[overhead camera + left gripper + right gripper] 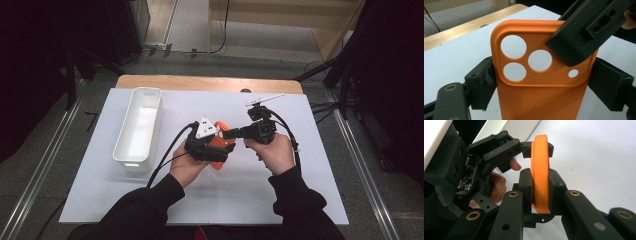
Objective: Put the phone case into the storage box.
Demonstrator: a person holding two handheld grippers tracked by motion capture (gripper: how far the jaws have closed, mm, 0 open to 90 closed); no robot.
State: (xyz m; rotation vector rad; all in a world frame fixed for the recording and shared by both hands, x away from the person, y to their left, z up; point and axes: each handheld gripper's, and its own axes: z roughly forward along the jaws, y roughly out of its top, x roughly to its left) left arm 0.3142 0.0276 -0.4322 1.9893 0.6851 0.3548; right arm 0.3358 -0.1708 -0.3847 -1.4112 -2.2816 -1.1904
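An orange phone case (218, 142) with three round camera holes is held above the white table cover, between both grippers. My left gripper (544, 82) spans the case (536, 100) across its width, with one pad (485, 80) on each long edge. Both pads look pressed against it. My right gripper (540, 192) comes in from the right in the high view (227, 134). It is shut on the case (539, 162) near the top corner by the camera holes, one jaw on each face. One of its jaws (579, 37) covers that corner in the left gripper view.
A long white bin (139, 125) stands at the left of the white cover (300, 190). A small black stand with a thin white rod (261, 102) sits behind the right hand. The wooden table edge (200, 82) runs along the back.
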